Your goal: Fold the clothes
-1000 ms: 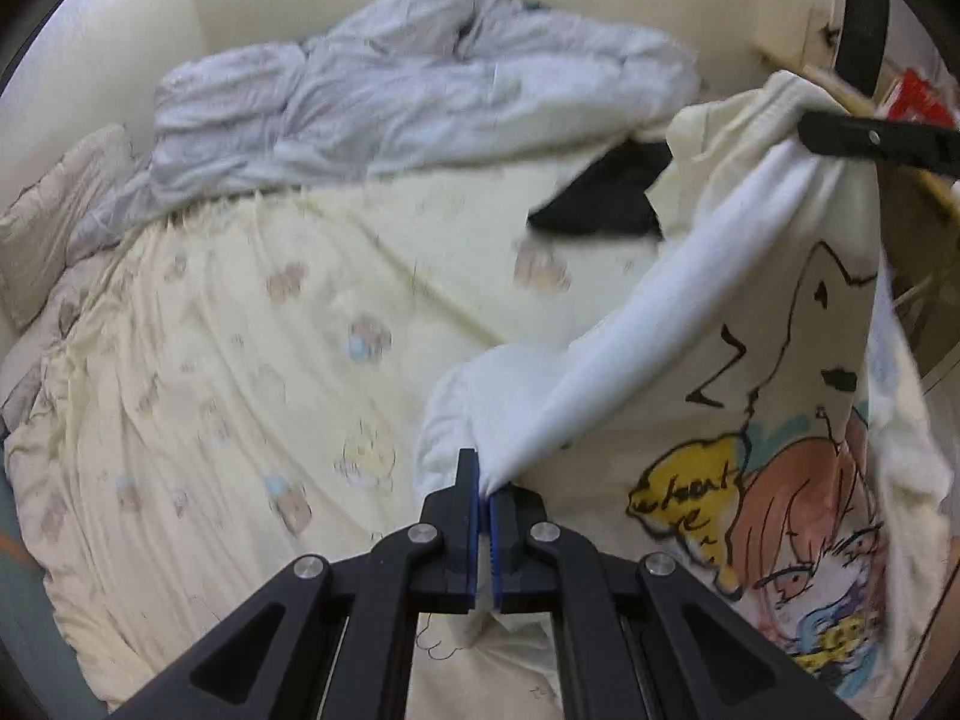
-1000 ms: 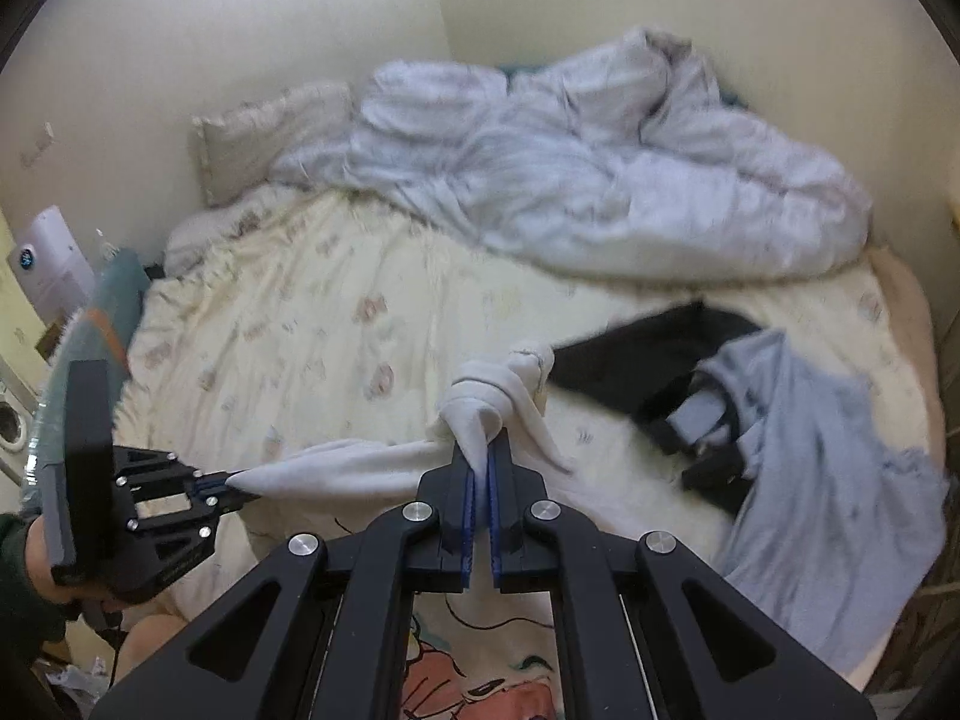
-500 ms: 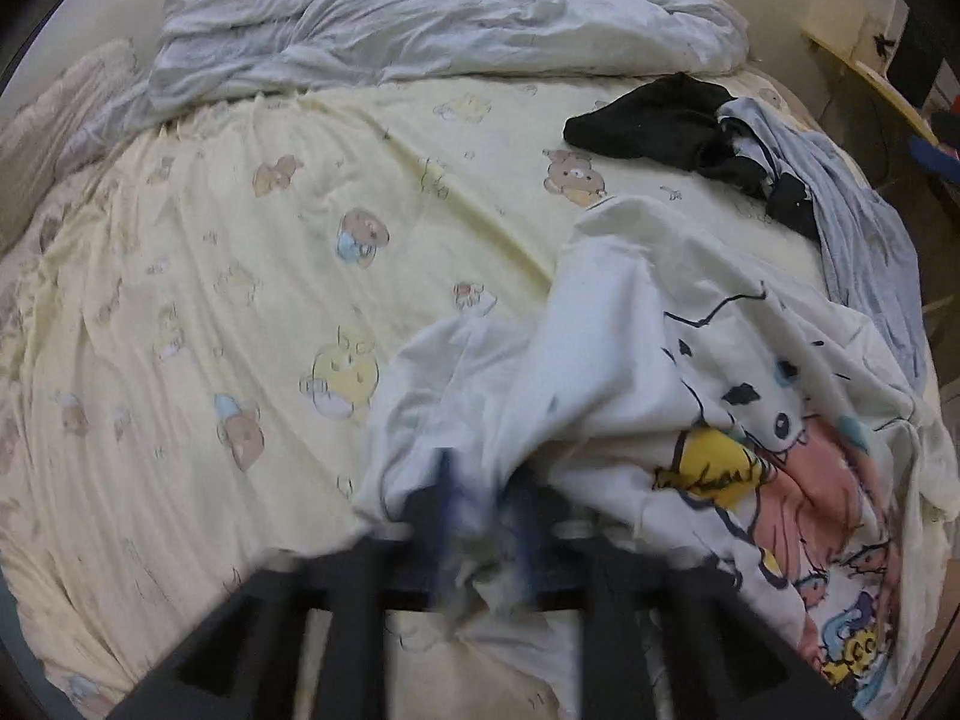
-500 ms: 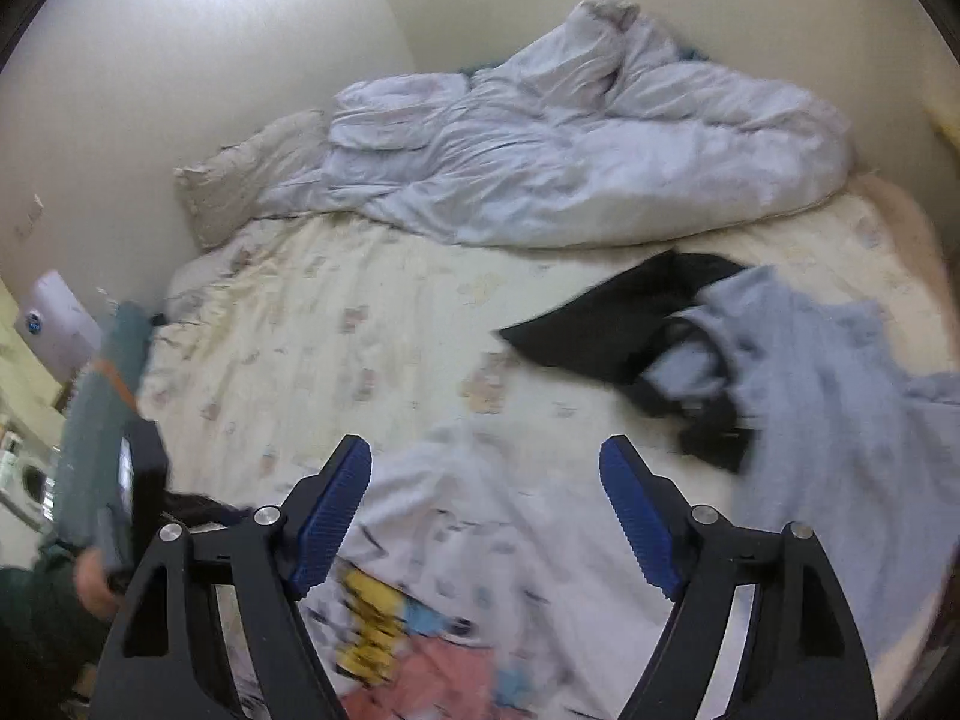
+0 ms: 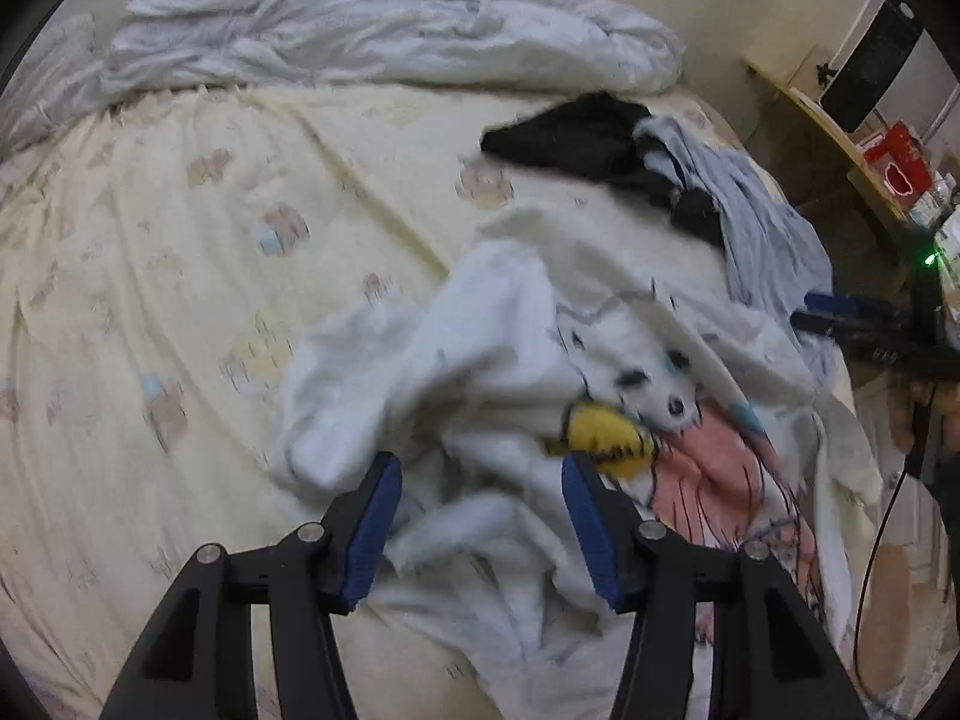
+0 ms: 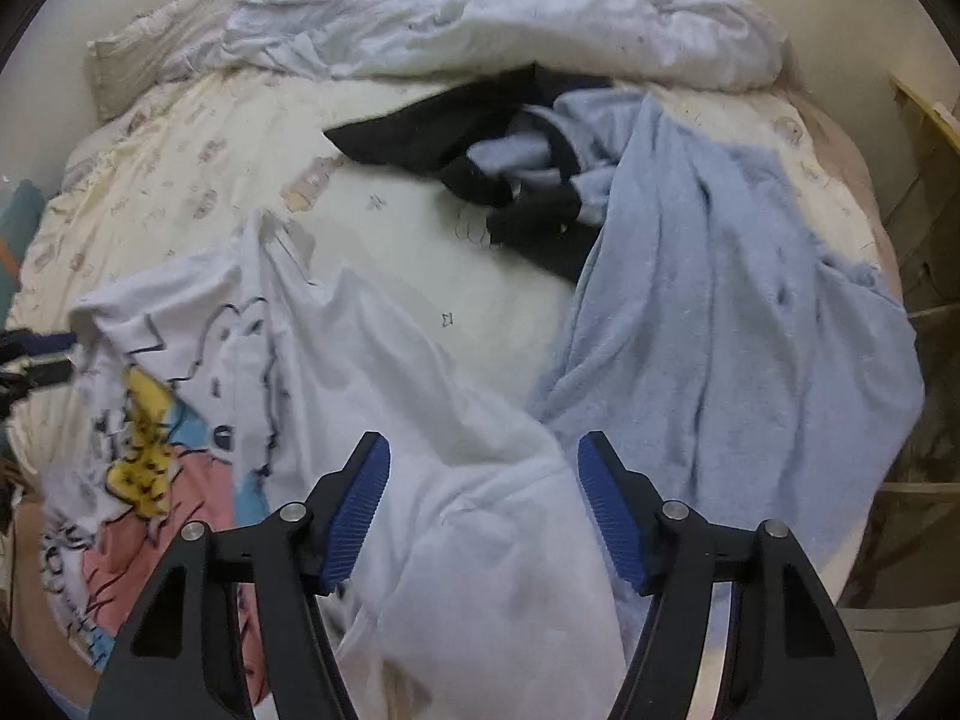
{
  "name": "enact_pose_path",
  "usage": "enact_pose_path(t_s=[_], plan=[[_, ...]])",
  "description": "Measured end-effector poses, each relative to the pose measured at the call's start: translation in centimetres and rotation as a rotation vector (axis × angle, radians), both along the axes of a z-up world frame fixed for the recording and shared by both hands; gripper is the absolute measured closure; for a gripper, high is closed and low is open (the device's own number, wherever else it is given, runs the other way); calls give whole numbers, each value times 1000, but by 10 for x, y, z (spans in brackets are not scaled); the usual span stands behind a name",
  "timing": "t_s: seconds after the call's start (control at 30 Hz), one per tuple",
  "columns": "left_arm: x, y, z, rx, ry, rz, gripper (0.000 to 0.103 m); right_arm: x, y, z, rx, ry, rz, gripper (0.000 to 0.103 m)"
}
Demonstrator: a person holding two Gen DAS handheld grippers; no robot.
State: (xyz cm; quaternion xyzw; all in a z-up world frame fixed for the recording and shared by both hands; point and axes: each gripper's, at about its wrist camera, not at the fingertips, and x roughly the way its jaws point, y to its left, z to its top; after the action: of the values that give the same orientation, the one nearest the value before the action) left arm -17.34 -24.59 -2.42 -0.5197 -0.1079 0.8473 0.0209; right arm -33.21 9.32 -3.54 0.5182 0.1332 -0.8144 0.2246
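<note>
In the left wrist view the left gripper (image 5: 477, 531) fills the bottom centre of the frame with its blue-padded fingers (image 5: 371, 531) spread wide apart and nothing between them; it hangs over the crumpled white T-shirt (image 5: 480, 372), which lies in a loose heap on the cream bed sheet (image 5: 150, 252) from the centre toward the lower right of the frame. The shirt's cartoon print (image 5: 672, 438), yellow and pink, faces up at centre right. In the upper right of that frame a black garment (image 5: 576, 135) lies on the sheet, touching a light blue garment (image 5: 762, 228) just to its right, and a rumpled grey duvet (image 5: 372, 24) runs across the top. The other gripper shows at the right edge, blurred. In the right wrist view the right gripper (image 6: 483, 519) sits at the bottom centre, its jaws also standing wide apart and empty, above a plain white part of the shirt (image 6: 420, 396), which spreads across the lower left and centre with the print (image 6: 150, 438) at the lower left. The light blue garment (image 6: 732, 312) covers the right half of the frame beside the shirt, the black one (image 6: 444, 138) lies at upper centre, and the duvet (image 6: 510, 6) is heaped along the top next to a pillow (image 6: 156, 42) in the upper left.
</note>
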Motion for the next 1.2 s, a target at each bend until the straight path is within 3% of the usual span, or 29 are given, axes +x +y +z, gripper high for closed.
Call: enact_pose_path(t_s=[0.2, 0.33, 0.37, 0.4, 0.43, 0.47, 0.5, 0.53, 0.63, 0.77, 0.97, 1.07, 1.2], plan=[[-34, -2, -17, 26, -41, -7, 46, -21, -30, -39, 32, -73, 76, 33], [-57, -3, -34, 52, -84, -28, 39, -28, -42, -58, 93, -82, 120, 33], [-63, -3, -38, 59, -94, -33, 39, -29, -43, -63, 99, -97, 130, 37], [-66, -1, -41, 55, -95, -39, 39, -29, -43, -68, 95, -118, 143, 58], [-67, 1, -44, 48, -91, -45, 41, -27, -43, -71, 97, -123, 157, 67], [-67, 3, -47, 18, -89, -54, 64, -24, -43, -72, 100, -112, 168, 91], [-66, 5, -48, -22, -88, -63, 81, -21, -42, -70, 94, -108, 173, 100], [-65, 6, -52, -44, -107, -70, 92, -18, -41, -68, 85, -102, 179, 100], [-58, 3, -37, -32, -71, -71, 94, -6, -32, -44, 64, -32, 188, 101], [-47, 0, -1, -33, 33, -79, 95, 1, -8, 25, 6, 97, 160, 101], [-59, 4, 60, -84, 175, -100, 95, -23, 1, 118, 51, 290, 158, 101], [-79, -8, 86, -120, 240, -42, 95, -52, -2, 152, 50, 340, 127, 101], [-111, -40, 101, -180, 288, 87, 95, -87, -20, 167, 56, 383, 90, 101]])
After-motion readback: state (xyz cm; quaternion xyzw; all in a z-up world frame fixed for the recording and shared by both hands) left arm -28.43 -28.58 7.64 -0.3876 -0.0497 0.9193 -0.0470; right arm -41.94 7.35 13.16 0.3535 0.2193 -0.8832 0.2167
